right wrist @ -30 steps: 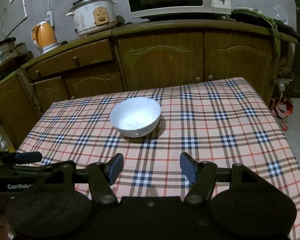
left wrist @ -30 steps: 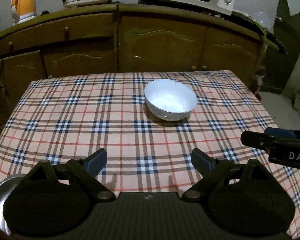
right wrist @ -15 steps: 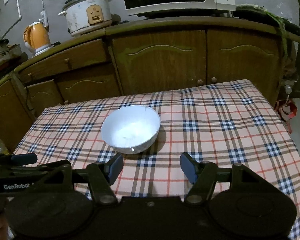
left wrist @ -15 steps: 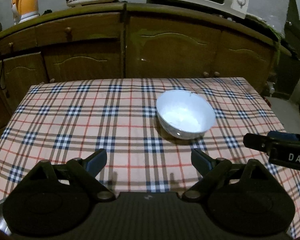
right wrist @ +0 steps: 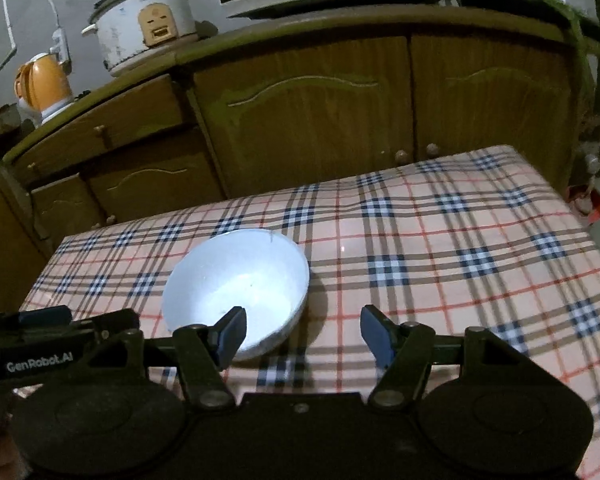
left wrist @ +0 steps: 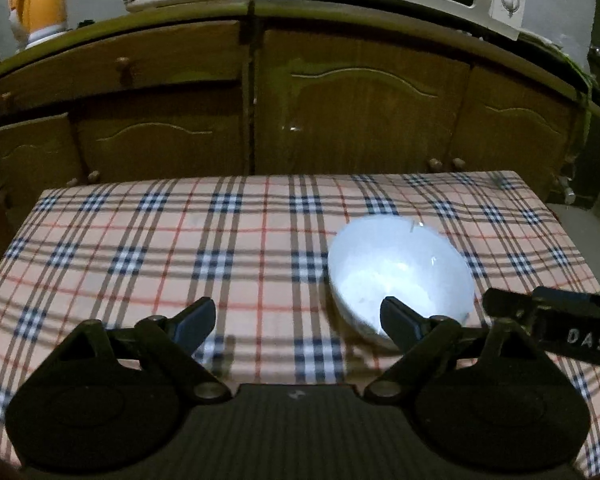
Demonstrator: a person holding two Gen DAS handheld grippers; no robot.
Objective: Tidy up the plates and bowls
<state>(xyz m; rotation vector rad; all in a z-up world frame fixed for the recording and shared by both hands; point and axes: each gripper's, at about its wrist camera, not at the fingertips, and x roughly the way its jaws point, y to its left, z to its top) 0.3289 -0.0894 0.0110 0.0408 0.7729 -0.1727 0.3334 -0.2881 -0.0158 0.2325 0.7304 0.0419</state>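
Wooden cabinets [left wrist: 360, 112] stand behind a table [left wrist: 140, 248] covered in a checked cloth. A white bowl [left wrist: 400, 276] sits upright on the cloth. The left gripper [left wrist: 298, 318] and right gripper [right wrist: 302, 330] hang near its closer rim, jaws wide apart with nothing between them.

We see one white bowl [left wrist: 400, 272] [right wrist: 236, 284], upright and empty, resting on plaid cloth: lower right in the left wrist frame, lower left of centre in the right.
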